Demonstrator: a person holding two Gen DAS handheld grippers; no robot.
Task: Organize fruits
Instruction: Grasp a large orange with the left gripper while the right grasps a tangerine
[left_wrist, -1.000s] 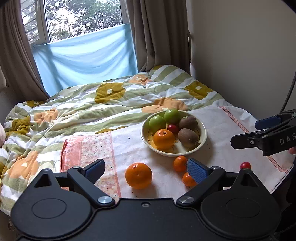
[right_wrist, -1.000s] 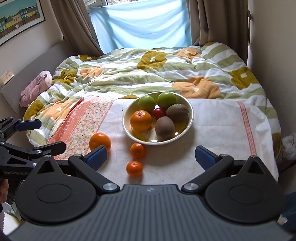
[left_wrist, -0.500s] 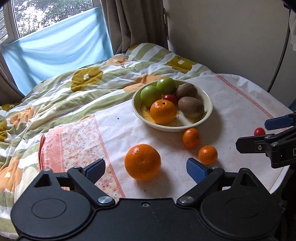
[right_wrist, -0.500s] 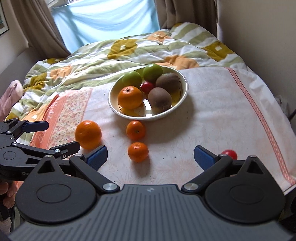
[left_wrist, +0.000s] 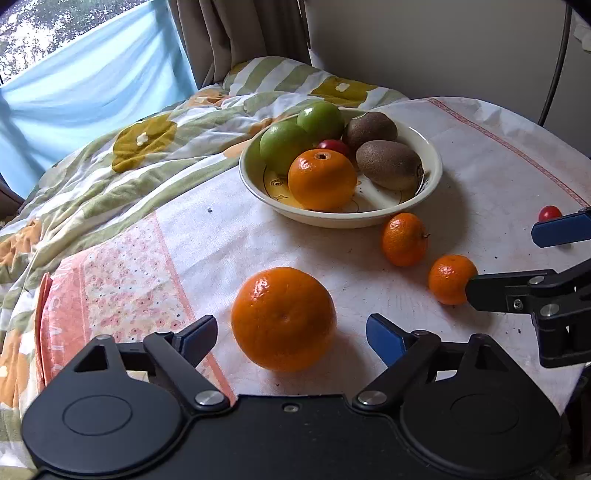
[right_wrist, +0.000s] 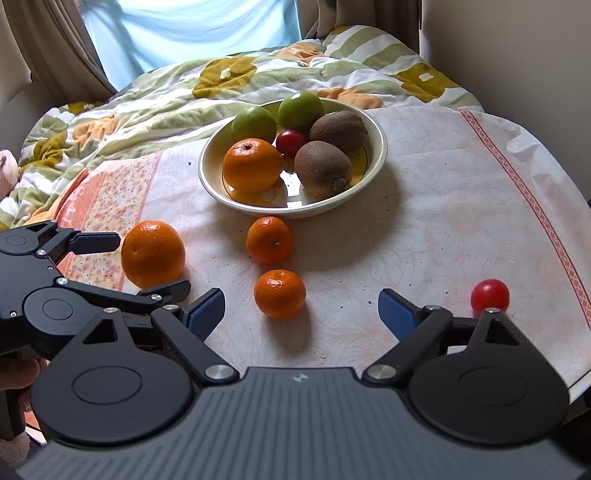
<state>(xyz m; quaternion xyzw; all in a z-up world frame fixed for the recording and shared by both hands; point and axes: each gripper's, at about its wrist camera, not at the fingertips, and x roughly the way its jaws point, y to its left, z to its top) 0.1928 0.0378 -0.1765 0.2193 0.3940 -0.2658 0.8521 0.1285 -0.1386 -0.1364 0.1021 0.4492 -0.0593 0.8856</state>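
A large orange (left_wrist: 282, 319) lies on the white cloth, between the fingers of my left gripper (left_wrist: 291, 334). The jaws are closing and the pads stand clear of the peel. In the right wrist view the left gripper (right_wrist: 144, 264) straddles that orange (right_wrist: 153, 253). My right gripper (right_wrist: 301, 308) is open, with a small mandarin (right_wrist: 279, 293) just ahead of its gap and a second mandarin (right_wrist: 269, 240) beyond it. A cherry tomato (right_wrist: 489, 295) sits off its right finger. The cream bowl (right_wrist: 380, 147) holds an orange, two green apples, two kiwis and a red tomato.
The table's rounded edge (right_wrist: 576, 384) runs close on the right and front. A striped quilt (left_wrist: 129, 166) is bunched behind the bowl, with curtains and a blue sheet at the window. A hand (right_wrist: 18, 373) grips the left tool's handle.
Both grippers have come down and closer to the loose fruit. The large orange now sits between the left fingers, which have narrowed. No fruit has moved.
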